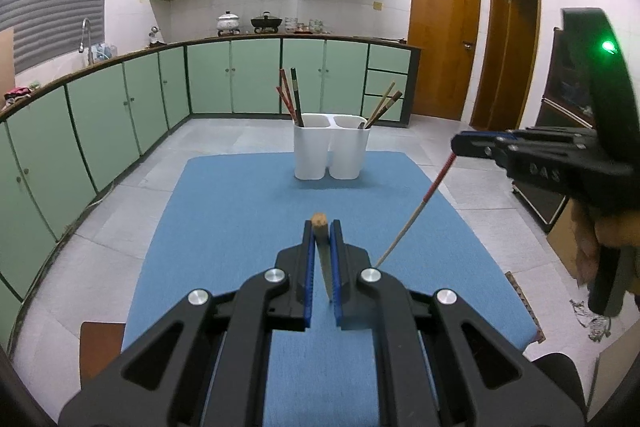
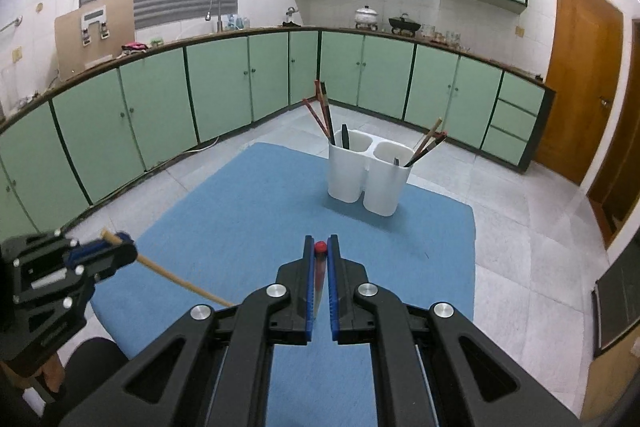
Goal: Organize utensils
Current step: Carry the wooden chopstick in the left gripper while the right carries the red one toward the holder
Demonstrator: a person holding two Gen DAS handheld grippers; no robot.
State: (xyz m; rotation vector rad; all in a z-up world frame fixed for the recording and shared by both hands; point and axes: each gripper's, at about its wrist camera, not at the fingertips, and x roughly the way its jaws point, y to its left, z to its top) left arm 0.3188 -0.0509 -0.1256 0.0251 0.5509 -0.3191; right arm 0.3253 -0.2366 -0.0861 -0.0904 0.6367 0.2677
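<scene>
The left gripper [image 1: 322,227] pinches a plain wooden chopstick [image 1: 323,255] between its blue pads, the butt end poking out past the fingertips and the tapered tip running back toward the camera, where it is lost against the gripper body. From the right wrist view that same chopstick [image 2: 184,283] slants from 9 o'clock toward the centre, its tip hidden behind the right gripper's linkage. The right gripper [image 2: 320,247] is closed on a red-topped chopstick [image 2: 319,275], whose lower end blurs out between the pads; in the left wrist view it [image 1: 416,211] hangs down at 3 o'clock, tip above the blue mat [image 1: 240,211]. At 12 o'clock on the mat stands a white two-compartment holder [image 1: 330,151]. Its left compartment carries red and dark chopsticks [image 1: 290,95], its right compartment brown ones [image 1: 384,105]; their lower ends are hidden inside. A dark item in each compartment is too small to identify.
</scene>
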